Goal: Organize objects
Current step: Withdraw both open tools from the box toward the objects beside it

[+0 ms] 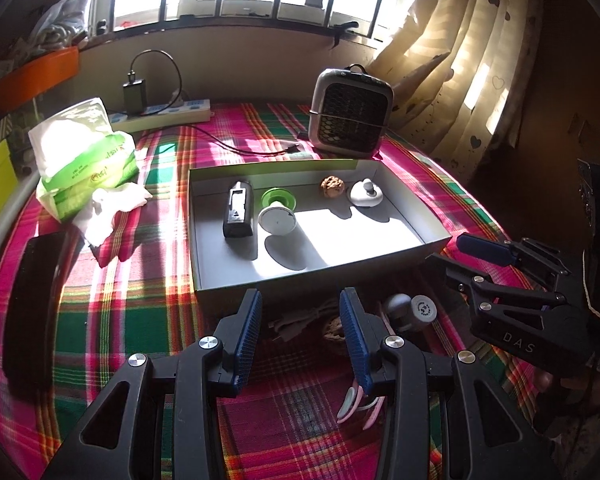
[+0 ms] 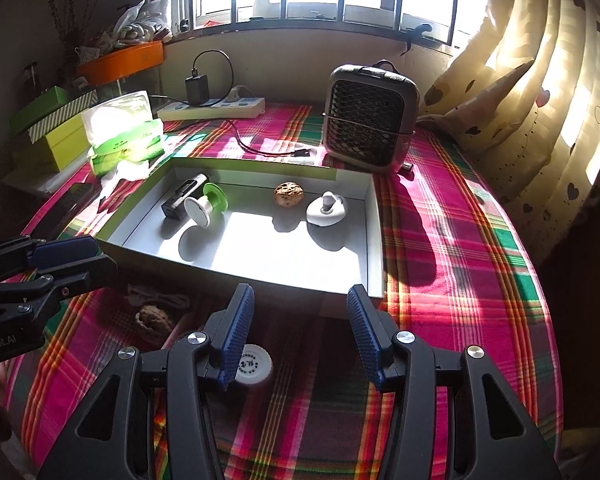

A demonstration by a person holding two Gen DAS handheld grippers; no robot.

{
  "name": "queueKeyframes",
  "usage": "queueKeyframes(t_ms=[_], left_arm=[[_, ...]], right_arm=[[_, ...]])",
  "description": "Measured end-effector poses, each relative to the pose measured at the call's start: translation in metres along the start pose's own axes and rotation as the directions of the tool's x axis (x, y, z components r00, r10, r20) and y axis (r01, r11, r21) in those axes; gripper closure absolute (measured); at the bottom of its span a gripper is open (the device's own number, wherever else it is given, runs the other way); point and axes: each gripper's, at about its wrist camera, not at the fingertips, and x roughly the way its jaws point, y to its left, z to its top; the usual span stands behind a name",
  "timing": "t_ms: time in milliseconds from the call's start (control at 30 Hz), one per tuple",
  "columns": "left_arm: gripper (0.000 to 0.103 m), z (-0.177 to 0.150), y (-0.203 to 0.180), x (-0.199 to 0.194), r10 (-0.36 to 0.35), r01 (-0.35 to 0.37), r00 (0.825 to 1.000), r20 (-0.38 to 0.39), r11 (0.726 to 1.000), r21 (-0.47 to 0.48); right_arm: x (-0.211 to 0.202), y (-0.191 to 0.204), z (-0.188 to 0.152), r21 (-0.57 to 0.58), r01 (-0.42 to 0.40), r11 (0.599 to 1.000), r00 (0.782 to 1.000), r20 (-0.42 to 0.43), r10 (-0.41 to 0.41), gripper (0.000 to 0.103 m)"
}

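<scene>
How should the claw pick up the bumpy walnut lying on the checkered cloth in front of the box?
The walnut is small and round and lies loose on the cloth, between the bundled cable and the grey round thing. Probably best from above, with the left claw, which is open and closest. Pinch it across its widest middle, one finger on each side, since the shell has no handle.

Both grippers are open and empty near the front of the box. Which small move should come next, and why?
Probably lower the open left gripper onto the brown wrinkled walnut on the plaid cloth just ahead of it. Its twin walnut already sits inside the shallow white cardboard box, so this one seems to belong there too, and it lies nearly between the fingers.
</scene>
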Motion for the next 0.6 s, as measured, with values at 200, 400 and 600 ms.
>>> queueKeyframes(t_ms=[200,400,600], left_arm=[[0.065,-0.016,-0.003,-0.003,-0.034,0.034,0.999,-0.029,0.999,0.015],[0.063,-0.029,-0.005,-0.005,-0.070,0.070,0.996,-0.048,0.997,0.015],[0.063,-0.036,-0.008,-0.003,-0.090,0.091,0.994,-0.067,0.996,0.014]], right_arm=[[-0.003,0.004,-0.015,0.000,-0.026,1.000,1.000,-0.013,0.026,0.053],[0.001,0.004,-0.026,0.014,-0.051,0.999,0.998,-0.038,0.052,0.053],[0.006,0.008,-0.033,0.019,-0.080,0.997,0.995,-0.061,0.081,0.049]])
